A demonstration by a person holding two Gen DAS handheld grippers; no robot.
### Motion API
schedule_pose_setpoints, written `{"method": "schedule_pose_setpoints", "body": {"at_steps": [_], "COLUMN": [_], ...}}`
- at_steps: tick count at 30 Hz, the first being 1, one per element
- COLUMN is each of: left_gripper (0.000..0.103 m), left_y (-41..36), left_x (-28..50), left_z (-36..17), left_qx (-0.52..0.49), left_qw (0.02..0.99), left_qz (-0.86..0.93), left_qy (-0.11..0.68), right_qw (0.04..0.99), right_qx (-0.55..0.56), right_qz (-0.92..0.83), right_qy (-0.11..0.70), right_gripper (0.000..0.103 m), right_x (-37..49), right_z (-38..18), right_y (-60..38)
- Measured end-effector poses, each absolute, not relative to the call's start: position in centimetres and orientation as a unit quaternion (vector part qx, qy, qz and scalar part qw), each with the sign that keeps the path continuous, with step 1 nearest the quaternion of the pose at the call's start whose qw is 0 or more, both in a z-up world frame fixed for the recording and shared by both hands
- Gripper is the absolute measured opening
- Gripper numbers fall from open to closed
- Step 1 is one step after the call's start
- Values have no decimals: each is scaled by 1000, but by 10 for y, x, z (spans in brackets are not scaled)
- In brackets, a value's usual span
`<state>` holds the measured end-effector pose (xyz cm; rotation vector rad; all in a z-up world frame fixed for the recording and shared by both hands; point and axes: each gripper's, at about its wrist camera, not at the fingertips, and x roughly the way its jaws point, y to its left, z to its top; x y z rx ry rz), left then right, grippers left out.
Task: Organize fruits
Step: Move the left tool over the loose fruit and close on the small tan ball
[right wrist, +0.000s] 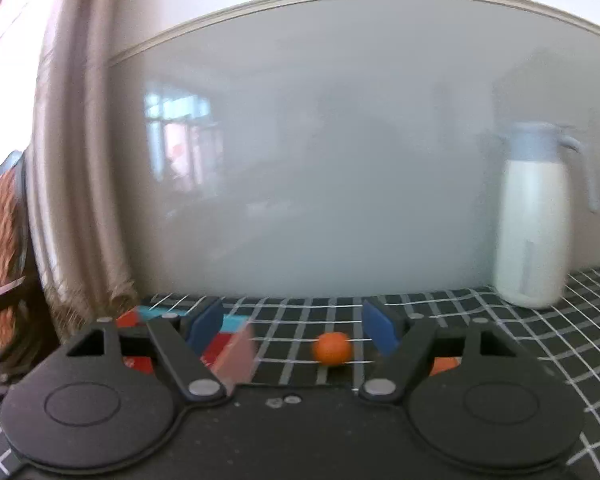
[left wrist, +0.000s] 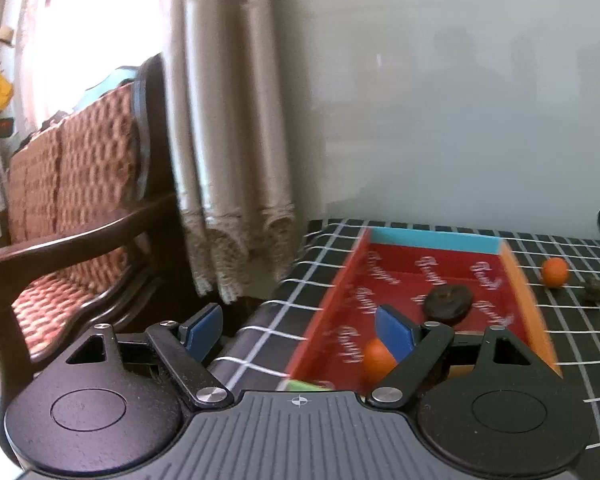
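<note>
- The left gripper [left wrist: 300,330] is hanging over the left edge of the table, its blue pads [left wrist: 394,332] standing wide apart with nothing between them.
- The red box [left wrist: 428,280] is sitting on the black grid tablecloth [left wrist: 572,344], just ahead of that gripper and to its right.
- Inside the box, a small orange fruit [left wrist: 374,360] is lying near the front, partly behind the right pad, and a dark, flat, wrinkled fruit [left wrist: 448,304] is lying farther back.
- Another orange fruit [left wrist: 555,273] is sitting on the cloth just right of the box, with a small dark piece [left wrist: 594,290] near it.
- The right gripper [right wrist: 296,330] is spreading its jaws wide too, gripping nothing.
- A loose orange fruit [right wrist: 332,348] is sitting on the cloth ahead, showing between its pads but clear of both.
- The box's corner [right wrist: 236,344] is showing at the left, blurred.
- A white jug [right wrist: 534,216] is standing at the far right, against the grey wall panel [right wrist: 320,160].
</note>
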<state>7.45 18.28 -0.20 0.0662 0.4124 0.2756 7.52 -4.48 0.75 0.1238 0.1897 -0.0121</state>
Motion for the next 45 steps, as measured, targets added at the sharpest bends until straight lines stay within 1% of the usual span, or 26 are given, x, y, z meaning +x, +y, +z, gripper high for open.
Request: {"method": "schedule_pose_setpoints", "body": {"at_steps": [1,2,6,15,27,31,35,39,42,45], "left_gripper": [96,103,103,103,103,103,103,103,103,103], "left_y": [175,169,149,100,21,2,-10,-28,-35,-43], "left_x": [74,72,69,72,68,71,71,69,72,74], "left_z": [-1,1,6,6,-3,-15,-24,-32,-35,-39], "left_qx": [36,40,43,32,83,93,65,117,100,104], "left_qw": [970,972,976,979,979,974,968,964,959,957], "left_qz": [131,128,105,52,-15,-34,-61,-39,-49,-60], "left_qy": [201,195,184,194,184,204,232,237,260,262], "right_qw": [993,991,988,989,987,987,988,988,988,987], "right_qx": [74,87,112,92,84,78,71,61,60,61], "right_qz": [-12,-20,-47,-75,-98,-100,-101,-105,-109,-112], "right_qy": [94,95,99,92,99,98,97,96,96,96], "right_gripper": [76,76,78,77,77,77,77,77,77,77], "right_x": [74,73,67,48,28,23,19,15,14,12], "right_z": [8,8,8,10,8,9,9,9,9,9], "right_y": [-54,-66,-100,-133,-177,-182,-184,-188,-193,-199]}}
